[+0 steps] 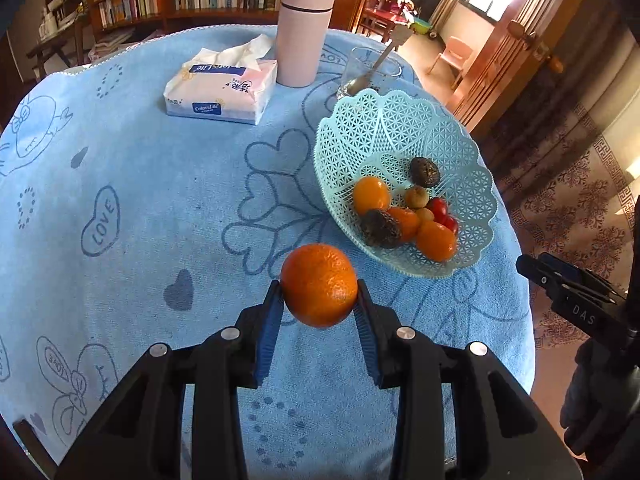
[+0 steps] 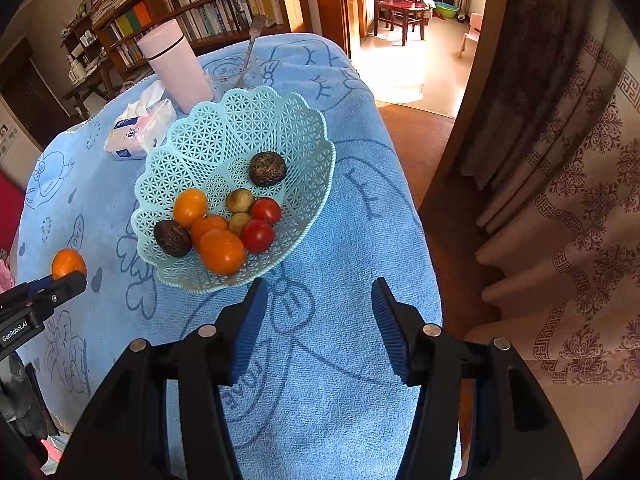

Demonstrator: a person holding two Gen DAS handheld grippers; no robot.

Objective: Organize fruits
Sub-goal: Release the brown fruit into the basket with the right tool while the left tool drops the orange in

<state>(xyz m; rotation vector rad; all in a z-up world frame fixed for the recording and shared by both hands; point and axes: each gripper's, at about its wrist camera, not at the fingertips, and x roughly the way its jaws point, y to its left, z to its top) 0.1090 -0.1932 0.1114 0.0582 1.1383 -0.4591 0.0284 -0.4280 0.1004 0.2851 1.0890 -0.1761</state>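
One orange (image 1: 319, 285) sits clamped between the pads of the left gripper (image 1: 319, 300), held above the blue tablecloth (image 1: 140, 208) just beside the lattice basket (image 1: 380, 120) of fruit; the right gripper (image 2: 318, 316) stands apart, gaping and empty.

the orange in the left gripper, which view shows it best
The left wrist view: the orange sits close and centred, with the left gripper pressing on both its sides. In the right wrist view the orange is small at the left edge, partly hidden behind that gripper.
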